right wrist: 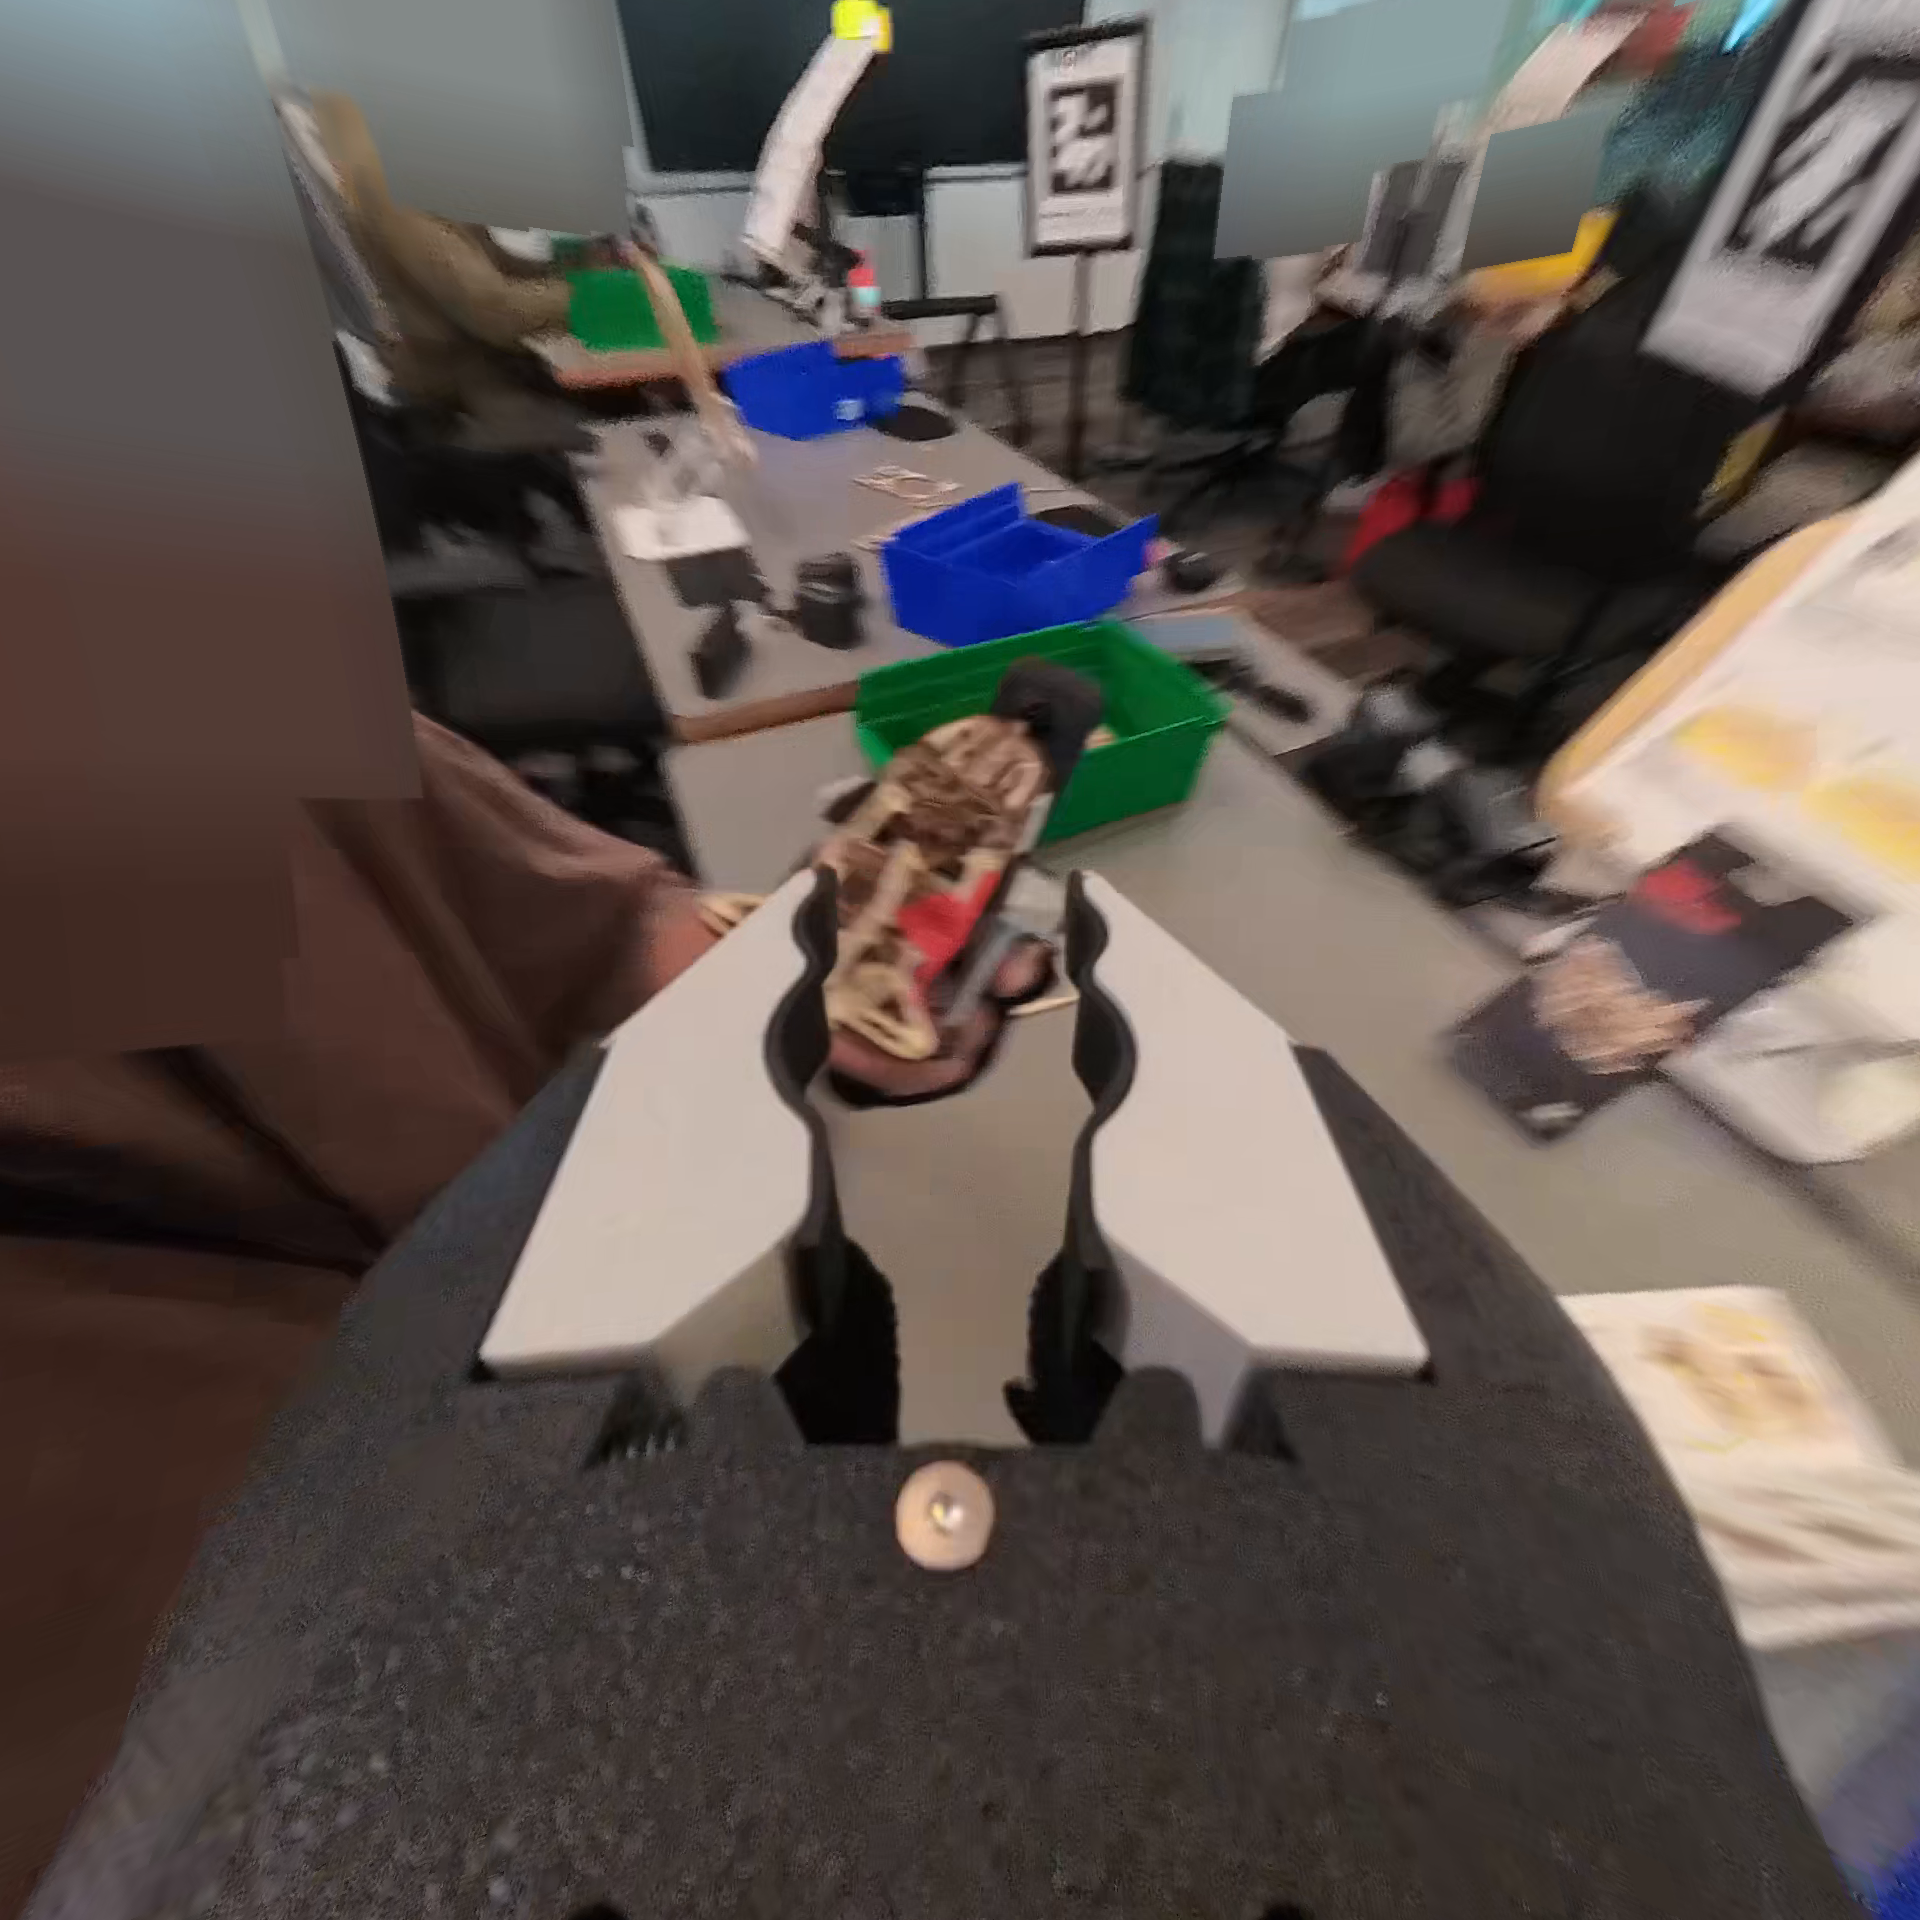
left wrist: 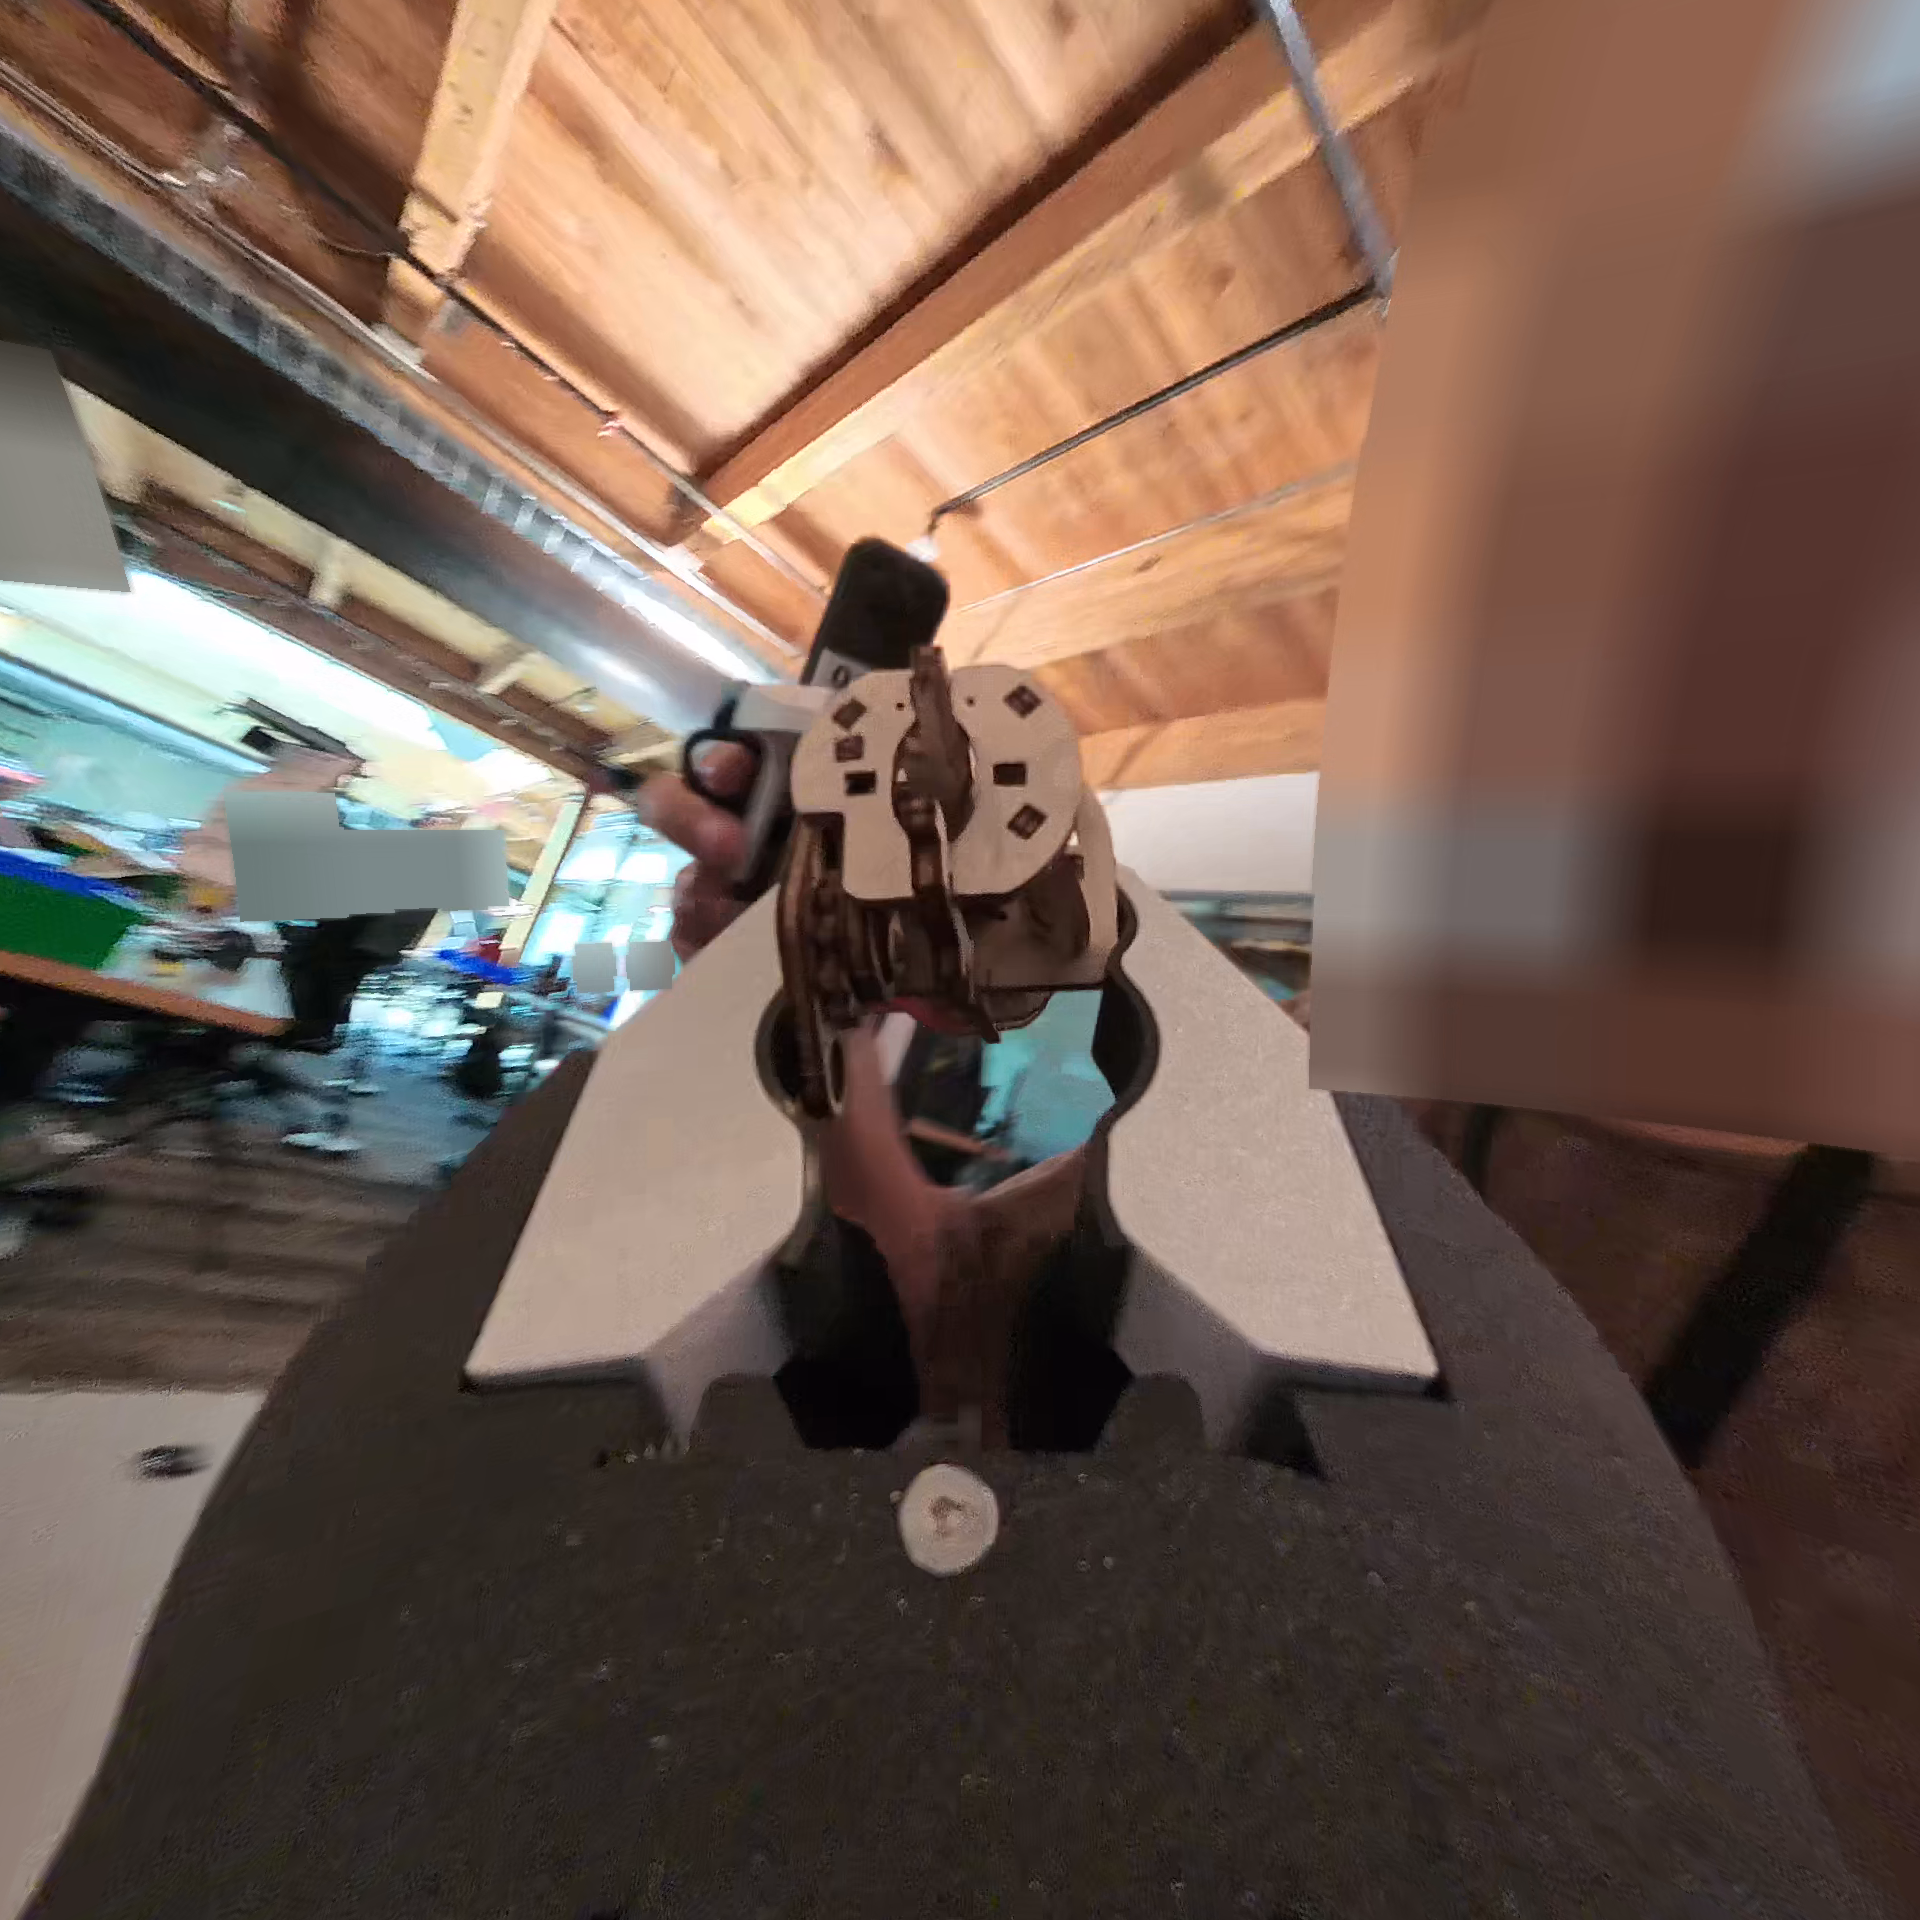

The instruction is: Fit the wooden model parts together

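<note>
In the left wrist view my left gripper (left wrist: 951, 914) points up toward the ceiling and is shut on the wooden model (left wrist: 935, 821), a pale round plate with square slots on top of darker layered parts. Behind it a hand (left wrist: 707, 831) holds the other gripper's black and grey handle (left wrist: 878, 613). In the right wrist view my right gripper (right wrist: 951, 894) is open and empty above the grey table (right wrist: 1299, 1039). The wooden model (right wrist: 925, 862) shows just beyond its tips, nearer the left finger (right wrist: 707, 1122), held by the other gripper; this view is blurred.
A green bin (right wrist: 1143, 748) stands just behind the model, with blue bins (right wrist: 997, 582) farther back on the table. Printed sheets (right wrist: 1745, 1423) lie at the right. A brown sleeve (right wrist: 343, 987) fills the left side. Chairs and clutter stand at the right.
</note>
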Available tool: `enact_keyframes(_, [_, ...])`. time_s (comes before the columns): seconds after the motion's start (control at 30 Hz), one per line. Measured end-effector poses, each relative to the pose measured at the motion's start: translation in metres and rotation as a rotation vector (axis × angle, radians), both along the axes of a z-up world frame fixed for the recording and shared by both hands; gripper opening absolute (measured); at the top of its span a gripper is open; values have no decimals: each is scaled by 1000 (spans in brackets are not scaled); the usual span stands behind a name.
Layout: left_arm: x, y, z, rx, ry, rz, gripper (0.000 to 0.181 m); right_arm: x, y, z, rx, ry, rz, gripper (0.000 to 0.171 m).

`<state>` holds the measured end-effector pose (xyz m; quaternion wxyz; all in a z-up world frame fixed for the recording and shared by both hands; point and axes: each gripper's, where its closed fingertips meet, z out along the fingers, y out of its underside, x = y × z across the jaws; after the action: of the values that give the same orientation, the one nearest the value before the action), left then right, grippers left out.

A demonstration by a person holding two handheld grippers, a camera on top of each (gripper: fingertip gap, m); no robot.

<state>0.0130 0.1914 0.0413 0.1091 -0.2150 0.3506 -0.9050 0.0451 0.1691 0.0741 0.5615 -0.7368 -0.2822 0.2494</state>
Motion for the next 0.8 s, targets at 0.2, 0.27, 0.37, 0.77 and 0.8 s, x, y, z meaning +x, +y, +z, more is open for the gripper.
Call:
enact_keyframes(0.2, [3,10,-3,165,1,248,48,-21,12,-5,-154,-9,35,26])
enact_keyframes(0.27, [2,8,-3,213,-7,307,49,-23,20,-17,-167,-104,12,27])
enact_keyframes(0.37, [1,7,-1,251,-24,359,49,-26,26,-30,-170,-233,-6,24])
enact_keyframes(0.77, [-1,6,0,282,-50,407,49,-28,29,-34,-154,-362,-9,0])
enact_keyframes(0.8, [-1,6,0,288,-53,417,49,-29,28,-34,-184,-331,13,0])
